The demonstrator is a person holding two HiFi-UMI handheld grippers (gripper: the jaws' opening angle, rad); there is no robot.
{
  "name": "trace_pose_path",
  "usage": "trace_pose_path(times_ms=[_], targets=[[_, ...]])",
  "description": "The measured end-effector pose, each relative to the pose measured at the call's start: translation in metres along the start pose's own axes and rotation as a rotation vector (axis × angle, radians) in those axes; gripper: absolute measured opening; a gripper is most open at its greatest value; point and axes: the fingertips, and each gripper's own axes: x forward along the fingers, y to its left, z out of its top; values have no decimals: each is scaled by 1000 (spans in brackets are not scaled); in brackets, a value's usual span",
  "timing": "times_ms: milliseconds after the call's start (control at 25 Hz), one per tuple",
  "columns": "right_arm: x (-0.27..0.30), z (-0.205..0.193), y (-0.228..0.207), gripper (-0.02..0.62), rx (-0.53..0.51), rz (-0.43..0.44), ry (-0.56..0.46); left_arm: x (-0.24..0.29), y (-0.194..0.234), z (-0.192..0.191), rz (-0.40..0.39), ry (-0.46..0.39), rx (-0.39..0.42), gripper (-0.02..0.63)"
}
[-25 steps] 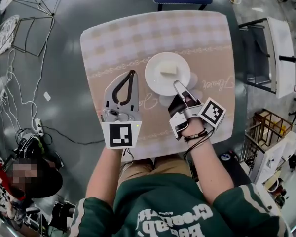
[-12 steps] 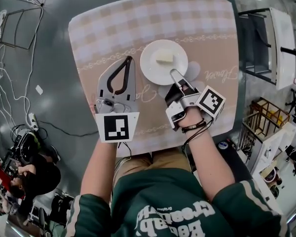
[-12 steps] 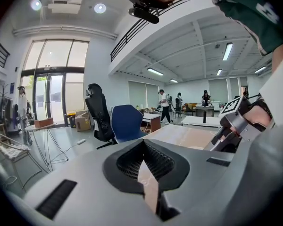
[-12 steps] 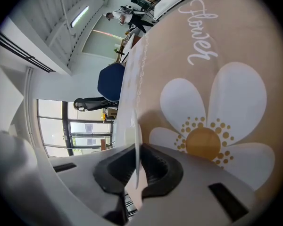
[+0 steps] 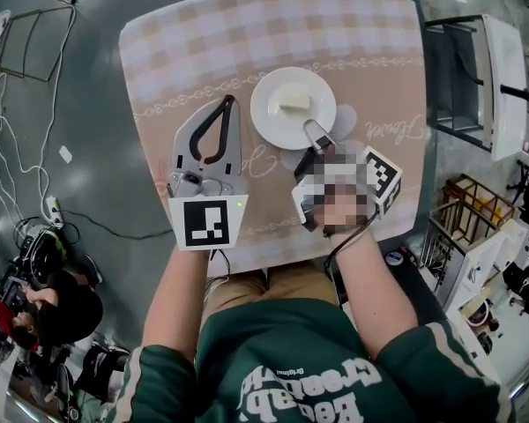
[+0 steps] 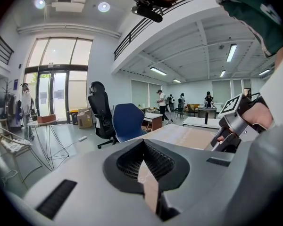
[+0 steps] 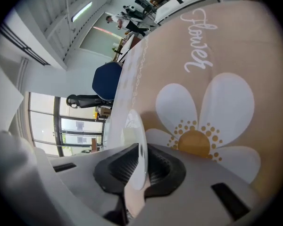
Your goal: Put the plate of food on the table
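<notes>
Plate point(image 5: 293, 107) with a pale block of food point(image 5: 292, 100) sits mid-desk point(image 5: 203, 42). To its left I hold my left tongs point(image 5: 227, 102) closed and empty over the cloth. My right tongs point(image 5: 313, 130) clamp the plate's near rim.

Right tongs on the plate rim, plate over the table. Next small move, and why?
Probably ease the right tongs straight down until the plate lies flat on the table. They are clamped on its near rim, the piece of food sits on top, and the views do not settle whether the plate touches the cloth yet.
</notes>
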Motion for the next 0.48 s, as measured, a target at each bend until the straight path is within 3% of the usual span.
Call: trace_pose_path(times_ms=[200, 320, 480], targets=[[-4, 0, 4, 60, -136, -66, -4, -3, -8, -2, -9, 6, 1, 9], [-4, -3, 1, 124, -138, -79, 4, -4, -14, -2, -10, 5, 22, 9], [-12, -2, -10, 138, -172, -146, -2, -5, -24, -2, -14, 13, 16, 9]])
